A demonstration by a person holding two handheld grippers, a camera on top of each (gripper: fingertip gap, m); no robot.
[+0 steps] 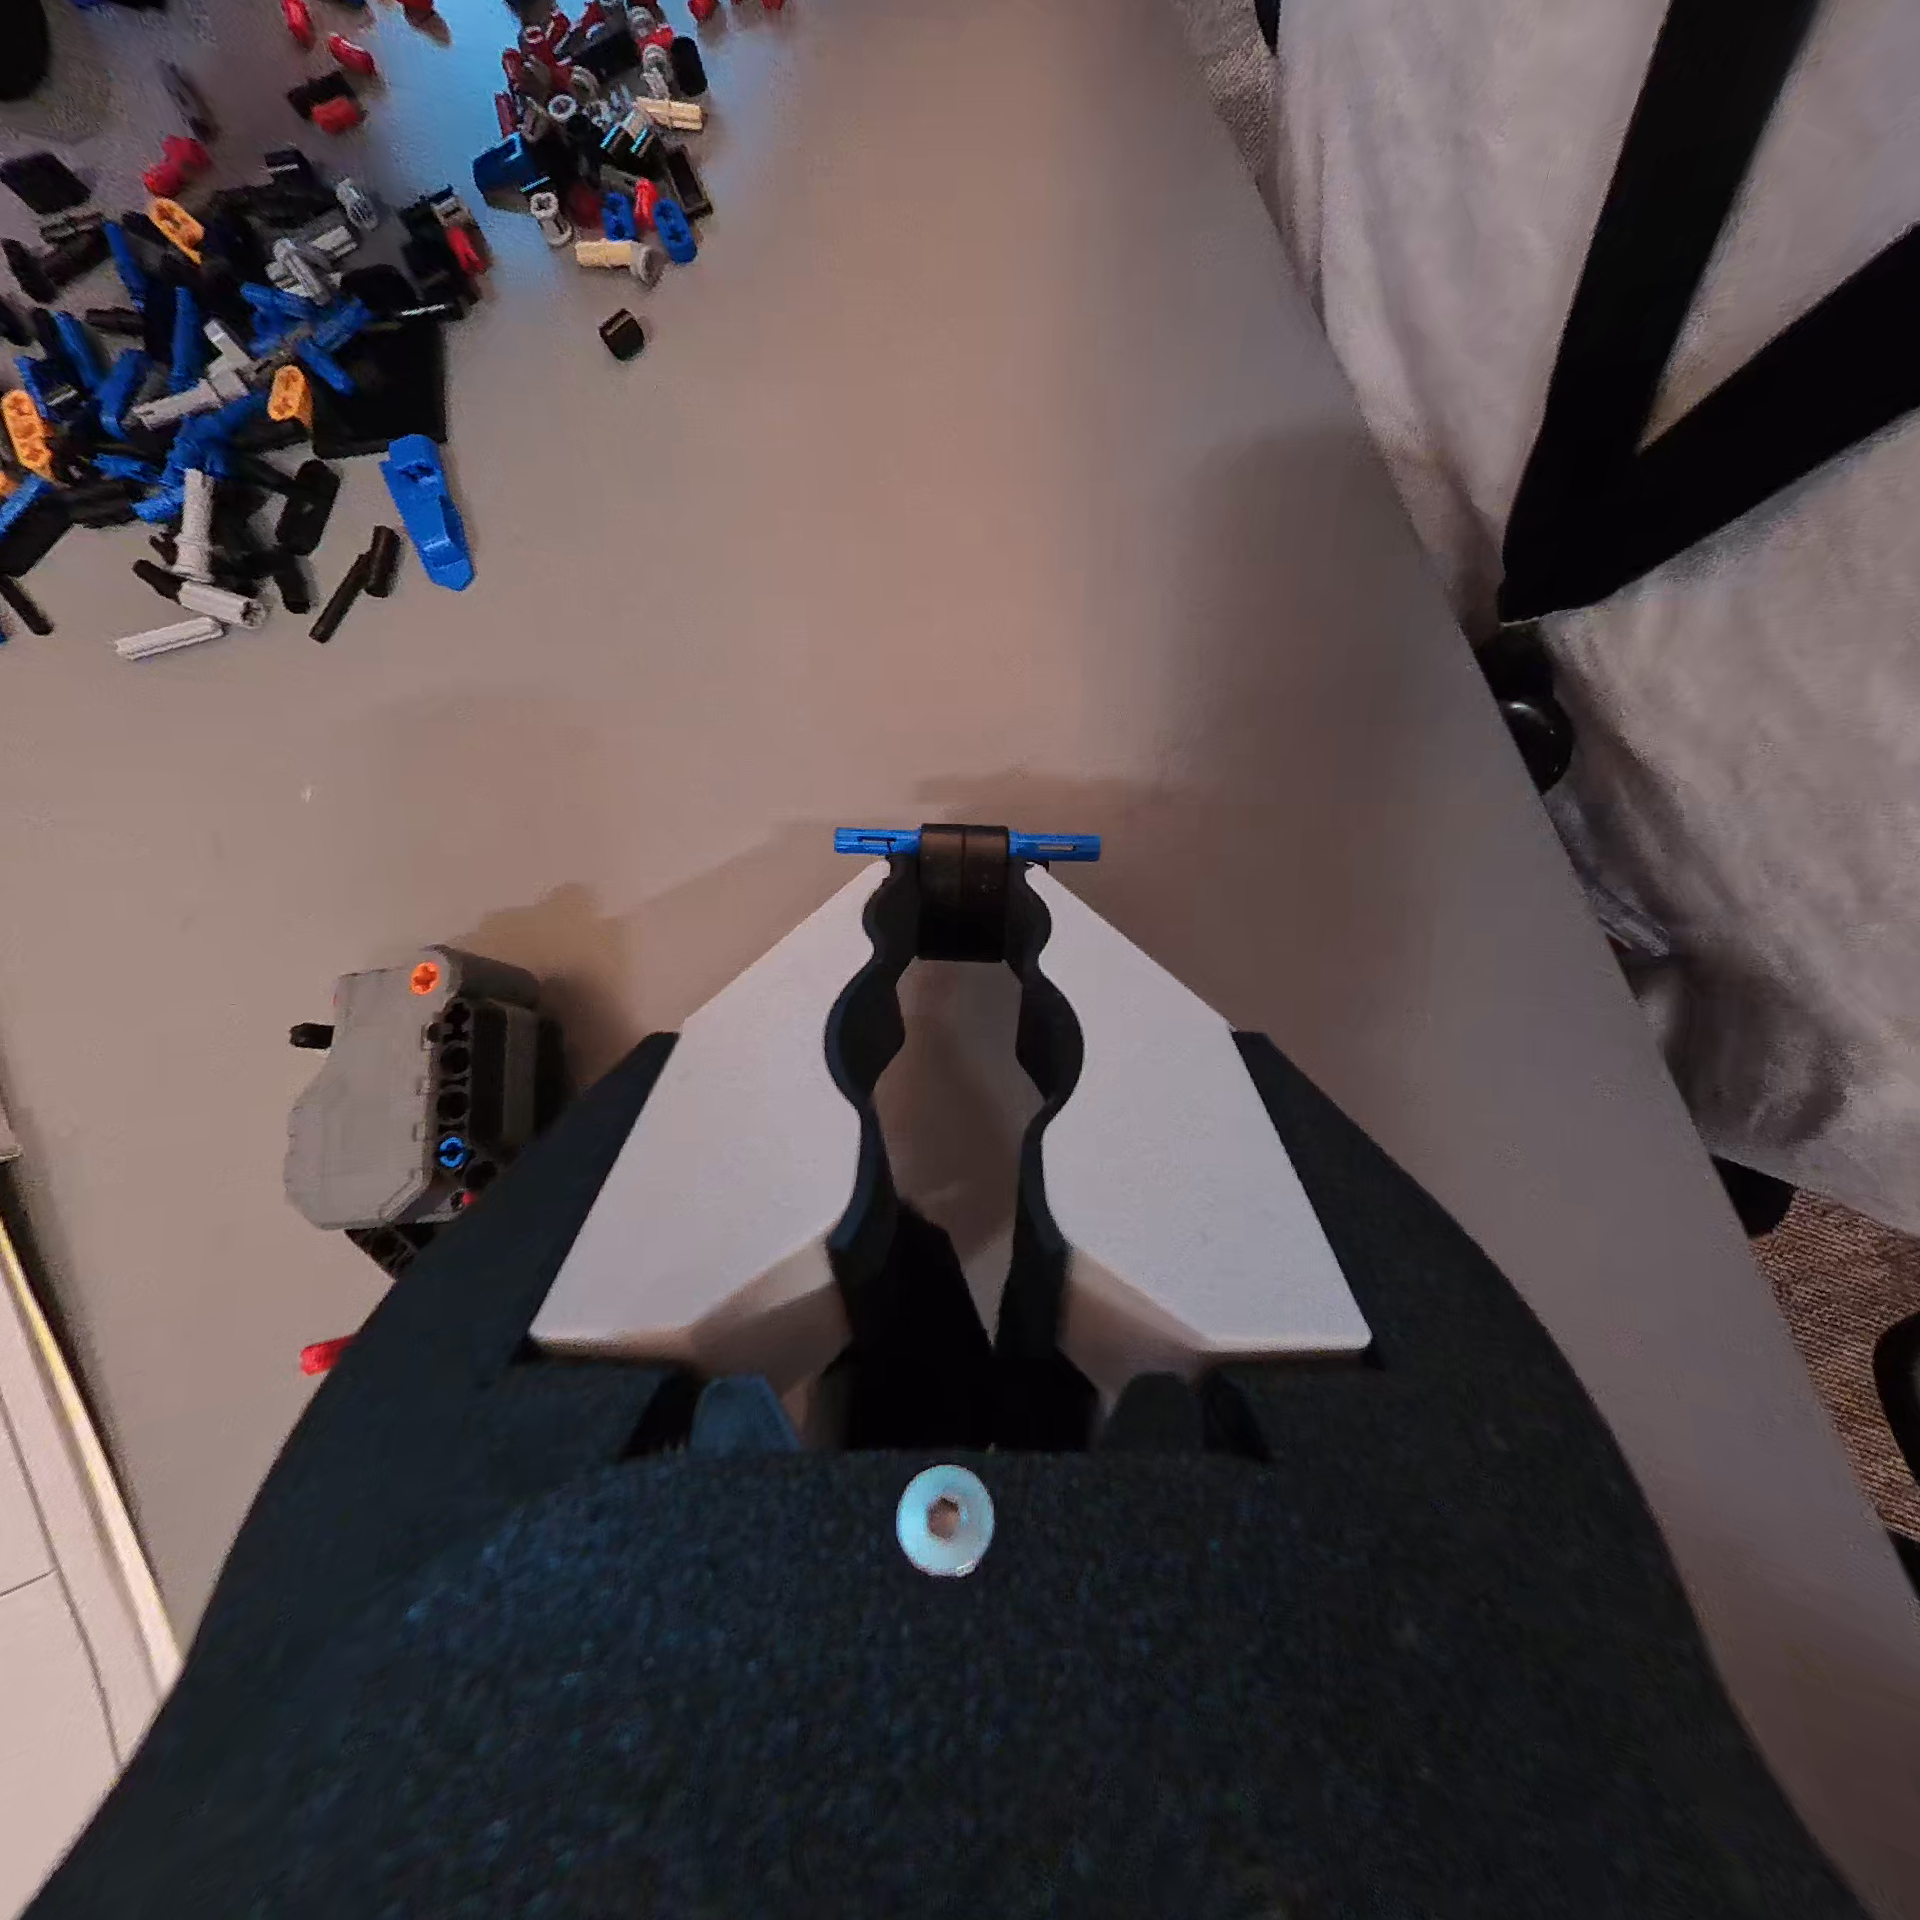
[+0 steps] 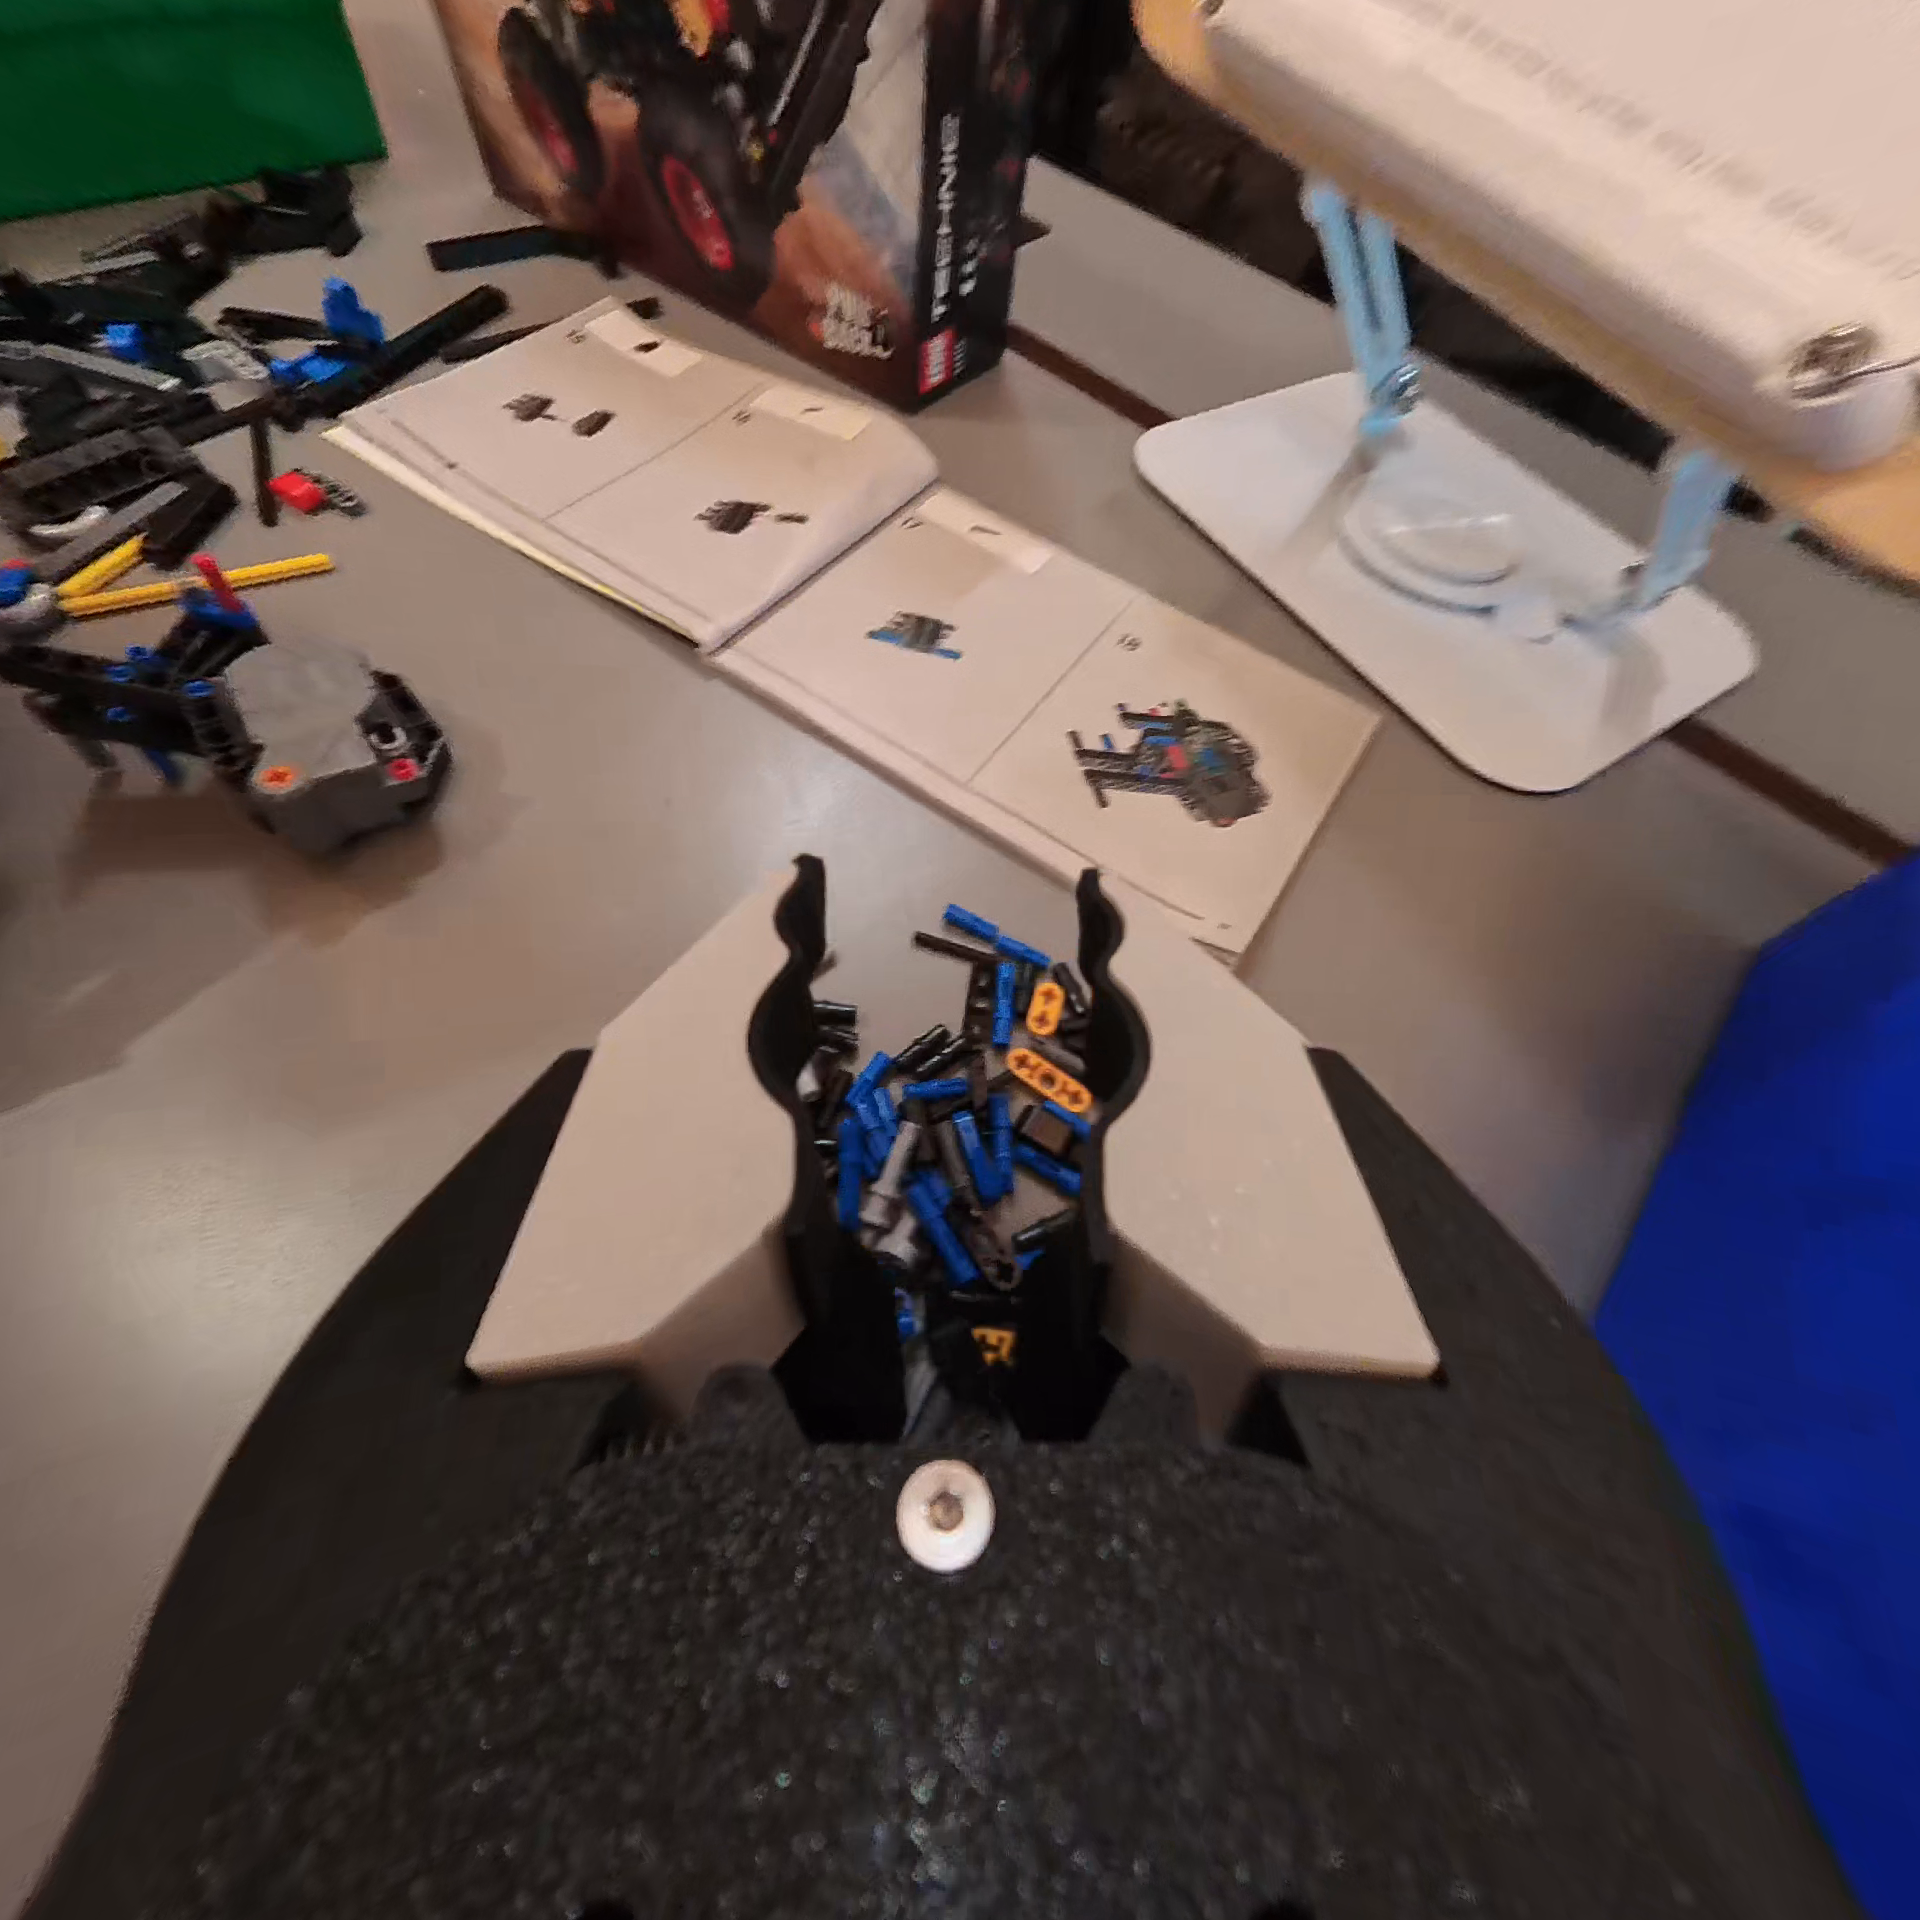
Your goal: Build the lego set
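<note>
In the left wrist view my left gripper [image 1: 963, 894] is shut on a small black connector [image 1: 963, 883] with a blue pin [image 1: 1060, 844] sticking out of both sides, held above the grey table [image 1: 935, 520]. A grey motor block [image 1: 405, 1091] with black beams lies to its left. In the right wrist view my right gripper [image 2: 943, 894] is open and empty, hovering over a pile of small blue, black and orange pins [image 2: 956, 1122]. The partly built model with the grey motor [image 2: 312, 738] stands to the left.
Loose piles of blue, black, red and orange parts [image 1: 208, 343] lie at the far left. An open instruction booklet [image 2: 831, 582], the set's box [image 2: 790, 177] and a white stand [image 2: 1455, 592] lie ahead of the right gripper. A person's light clothing [image 1: 1662, 416] borders the table's right edge. The left gripper's tips are roughly 25 cm from the right gripper's. My left gripper is the nearer one to the grey motor block [image 1: 405, 1091]: about 10 cm, against 15 cm. My right wrist view [image 2: 262, 714] looks at it from another angle.
</note>
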